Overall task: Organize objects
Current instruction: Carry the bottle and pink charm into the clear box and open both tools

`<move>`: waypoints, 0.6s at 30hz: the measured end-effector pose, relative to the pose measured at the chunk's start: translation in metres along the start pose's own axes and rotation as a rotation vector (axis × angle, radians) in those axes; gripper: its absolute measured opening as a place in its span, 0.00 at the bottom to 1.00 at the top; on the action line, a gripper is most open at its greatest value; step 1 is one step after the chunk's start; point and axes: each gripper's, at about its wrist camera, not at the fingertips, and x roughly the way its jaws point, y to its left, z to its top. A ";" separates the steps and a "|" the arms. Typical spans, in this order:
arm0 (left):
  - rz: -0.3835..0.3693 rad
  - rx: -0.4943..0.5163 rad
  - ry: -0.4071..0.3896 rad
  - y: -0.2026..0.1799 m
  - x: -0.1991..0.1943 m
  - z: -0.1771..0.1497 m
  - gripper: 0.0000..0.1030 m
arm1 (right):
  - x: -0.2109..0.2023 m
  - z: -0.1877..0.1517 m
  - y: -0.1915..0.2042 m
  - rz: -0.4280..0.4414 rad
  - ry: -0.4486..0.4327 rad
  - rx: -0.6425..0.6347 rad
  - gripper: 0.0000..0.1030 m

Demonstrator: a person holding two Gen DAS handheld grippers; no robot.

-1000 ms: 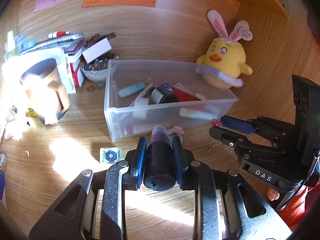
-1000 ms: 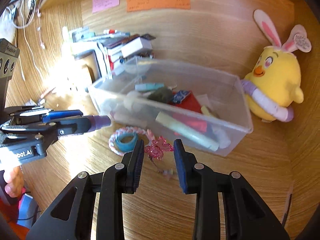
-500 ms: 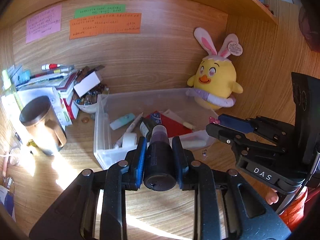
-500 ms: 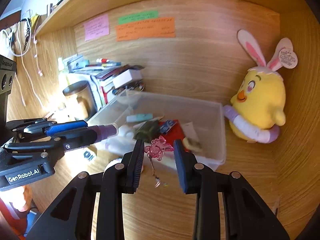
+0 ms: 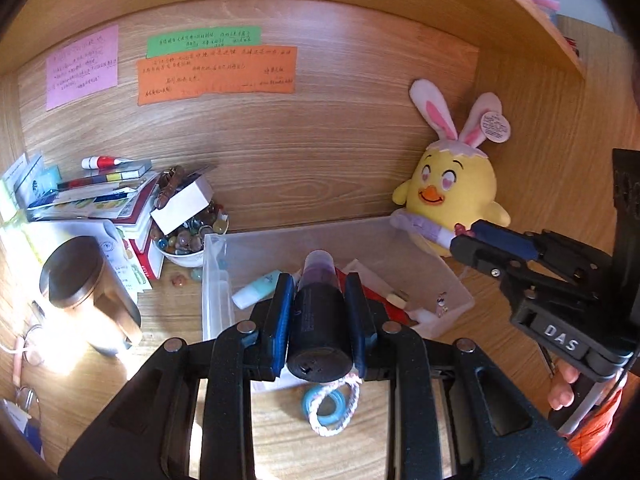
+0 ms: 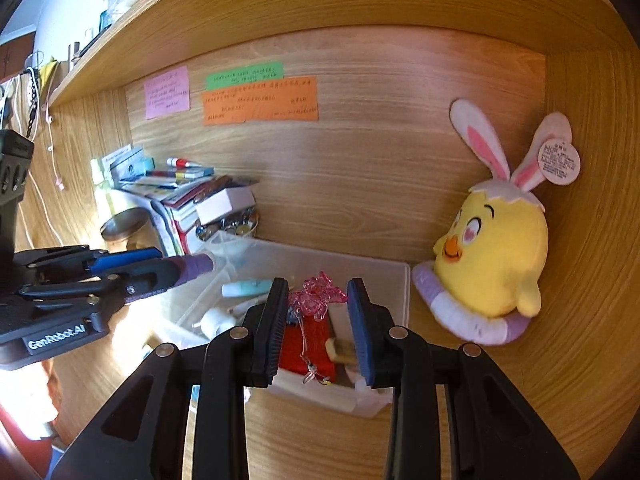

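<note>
My left gripper [image 5: 320, 296] is shut on a black bottle with a purple cap [image 5: 319, 312], held above the near edge of the clear plastic bin [image 5: 216, 280]. My right gripper [image 6: 318, 300] is shut on a pink translucent charm [image 6: 316, 298] whose thin cord hangs down over the bin [image 6: 400, 280]. The bin holds a teal tube [image 5: 256, 290], a red packet [image 6: 306, 342] and other small items. A blue ring with a pink-white braided cord [image 5: 330, 404] lies on the desk in front of the bin.
A yellow plush chick with rabbit ears [image 5: 452, 196] stands right of the bin. A brown mug [image 5: 84, 292], a bowl of beads [image 5: 188, 236] and stacked books [image 5: 104, 200] stand at left. Sticky notes [image 5: 216, 74] hang on the back wall under a shelf.
Both grippers have risen and moved towards the bin, each keeping its object. The charm was lifted off the desk and now hangs over the bin.
</note>
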 end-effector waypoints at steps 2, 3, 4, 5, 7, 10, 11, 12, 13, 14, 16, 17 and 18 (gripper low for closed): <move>0.013 0.001 0.009 0.002 0.008 0.004 0.25 | 0.004 0.004 -0.001 0.009 0.001 0.002 0.27; 0.022 0.003 0.013 0.003 0.012 0.005 0.25 | 0.007 0.006 0.000 0.011 0.004 0.001 0.27; 0.029 0.004 0.018 0.004 0.016 0.006 0.25 | 0.009 0.006 0.001 0.008 0.007 -0.001 0.27; 0.034 0.003 0.026 0.005 0.021 0.007 0.25 | 0.014 0.006 0.002 0.005 0.014 -0.006 0.27; 0.040 -0.001 0.043 0.007 0.030 0.007 0.25 | 0.021 0.005 0.004 0.007 0.030 -0.014 0.27; 0.045 -0.007 0.068 0.011 0.043 0.005 0.25 | 0.036 0.002 0.007 0.006 0.063 -0.030 0.27; 0.048 -0.009 0.076 0.012 0.048 0.003 0.25 | 0.043 0.000 0.009 0.007 0.079 -0.035 0.27; 0.051 -0.012 0.084 0.013 0.051 0.002 0.25 | 0.048 -0.002 0.009 0.008 0.091 -0.037 0.27; 0.050 -0.016 0.092 0.014 0.055 0.000 0.25 | 0.053 -0.004 0.010 0.010 0.103 -0.040 0.27; 0.048 -0.021 0.102 0.016 0.058 -0.002 0.25 | 0.059 -0.006 0.010 0.011 0.118 -0.043 0.27; 0.049 -0.026 0.115 0.018 0.062 -0.006 0.25 | 0.067 -0.010 0.011 0.012 0.139 -0.048 0.27; 0.051 -0.029 0.121 0.019 0.065 -0.008 0.25 | 0.071 -0.012 0.011 0.012 0.150 -0.049 0.27; 0.051 -0.031 0.126 0.020 0.066 -0.009 0.25 | 0.075 -0.015 0.011 0.012 0.161 -0.051 0.27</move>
